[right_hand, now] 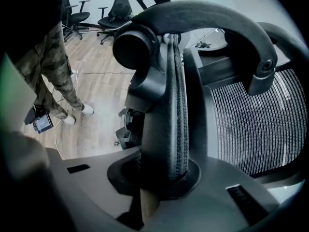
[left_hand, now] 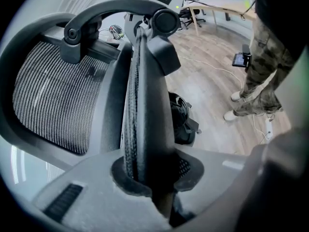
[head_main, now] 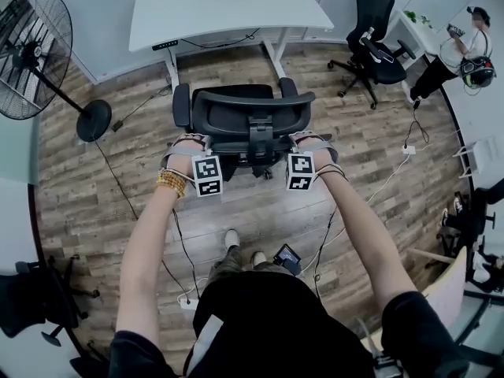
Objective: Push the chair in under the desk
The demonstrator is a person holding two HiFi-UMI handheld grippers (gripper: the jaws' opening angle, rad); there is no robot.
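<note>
Both grippers were clamped on the chair (head_main: 244,116). The left gripper (left_hand: 147,175) had its fingers (left_hand: 72,178) closed on the padded left edge of the chair's back, which stood straight up between them. The right gripper (right_hand: 161,175) gripped the right edge the same way. The mesh back lay to the inner side of each pair of fingers, and the seat was beyond them.

The desk (head_main: 228,10) lay further ahead of the fingertips. The seat looked short of its front edge, so the push seemed only to be starting.

To do it well, both grips should press forward evenly and at one height, so that the chair rolls straight between the desk legs and does not swivel. The armrests need watching as they near the top, and so do the cables on the floor.

No brand or label could be read. The marker cubes (head_main: 207,176) bore only black-and-white squares.
</note>
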